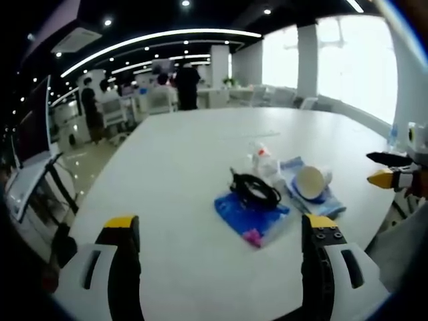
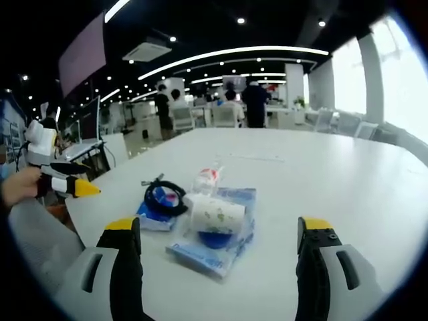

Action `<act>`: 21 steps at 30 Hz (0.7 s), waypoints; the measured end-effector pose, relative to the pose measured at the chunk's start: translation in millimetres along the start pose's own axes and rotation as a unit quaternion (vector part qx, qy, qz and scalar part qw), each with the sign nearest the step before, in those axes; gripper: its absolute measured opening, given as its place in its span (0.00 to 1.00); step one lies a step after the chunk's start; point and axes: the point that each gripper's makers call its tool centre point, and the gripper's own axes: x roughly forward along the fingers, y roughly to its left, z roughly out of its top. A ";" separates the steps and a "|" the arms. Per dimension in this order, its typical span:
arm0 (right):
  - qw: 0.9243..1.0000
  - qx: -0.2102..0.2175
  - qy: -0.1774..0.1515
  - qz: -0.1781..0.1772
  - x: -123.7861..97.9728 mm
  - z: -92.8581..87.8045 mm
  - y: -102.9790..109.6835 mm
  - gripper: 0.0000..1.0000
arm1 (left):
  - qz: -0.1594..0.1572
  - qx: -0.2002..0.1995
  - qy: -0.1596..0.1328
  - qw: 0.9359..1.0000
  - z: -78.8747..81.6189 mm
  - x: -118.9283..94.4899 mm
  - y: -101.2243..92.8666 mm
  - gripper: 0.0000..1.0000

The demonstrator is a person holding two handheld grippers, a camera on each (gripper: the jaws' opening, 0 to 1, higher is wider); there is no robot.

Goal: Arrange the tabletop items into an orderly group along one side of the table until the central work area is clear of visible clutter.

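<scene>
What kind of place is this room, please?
Probably an open-plan office or lab: a large white table, desks with a monitor at the back, people standing there, ceiling light strips and tall windows.

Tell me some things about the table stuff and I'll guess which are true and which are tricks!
1. The black cable coil lies on a blue packet. True.
2. The left gripper is squeezing the paper cup. False: it is open, holding nothing.
3. The cup stands upright. False: it lies on its side.
4. The right gripper is open. True.
5. The table is dark brown. False: it is white.
</scene>
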 end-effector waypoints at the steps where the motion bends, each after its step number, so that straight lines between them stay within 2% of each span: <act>1: 1.000 -0.003 0.003 0.002 0.5 -1.1 1.5 0.96 | -0.001 0.000 0.000 1.000 0.3 0.1 -0.8 0.98; 21: 0.999 -0.024 0.003 0.026 1.8 1.4 14.9 0.96 | 0.001 0.003 -0.003 1.000 2.4 -5.8 -7.1 0.98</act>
